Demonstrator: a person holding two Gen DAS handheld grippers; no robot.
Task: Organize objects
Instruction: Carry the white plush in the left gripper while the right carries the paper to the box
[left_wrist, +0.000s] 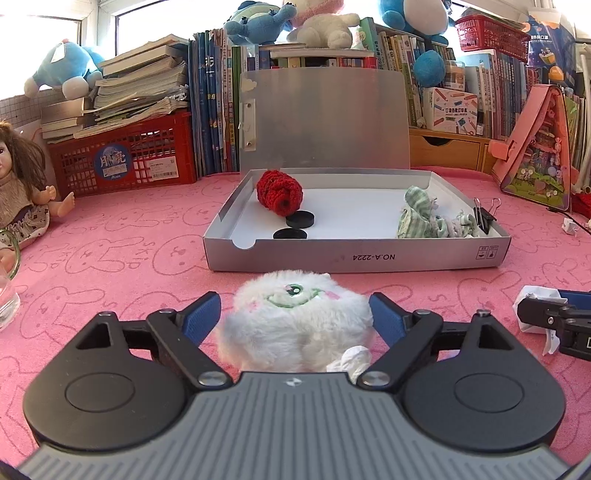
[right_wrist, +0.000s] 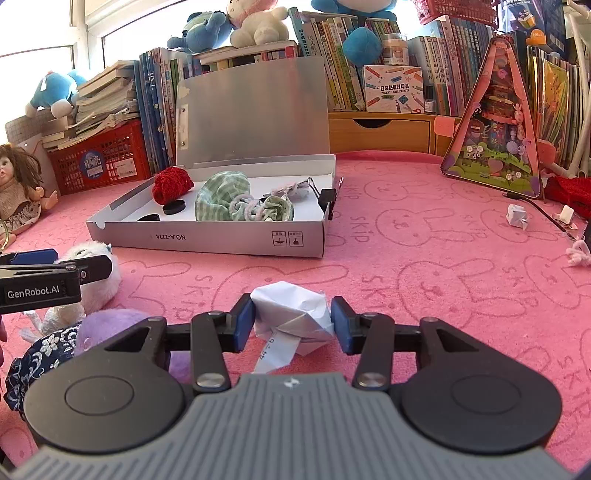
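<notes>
A white plush toy (left_wrist: 291, 295) with a stitched green eye lies on the pink cloth in front of the box. My left gripper (left_wrist: 295, 319) stands open around it, a blue pad on either side and the fur uncompressed. My right gripper (right_wrist: 293, 321) is shut on a crumpled white paper ball (right_wrist: 291, 306) that rests on the cloth. The grey cardboard box (left_wrist: 354, 254) sits open, its lid upright. Inside are a red knitted piece (left_wrist: 279, 192), two black discs (left_wrist: 300, 218), green checked cloth (left_wrist: 421, 214) and a black binder clip (left_wrist: 484, 218).
A purple plush (right_wrist: 110, 325) and dark floral cloth (right_wrist: 40, 354) lie beside my right gripper. A doll (left_wrist: 22, 184), a red crate (left_wrist: 125, 158), books and a pink toy house (right_wrist: 498, 129) line the back. Small paper scraps (right_wrist: 517, 218) lie at the right, and a glass (left_wrist: 7, 302) at the left.
</notes>
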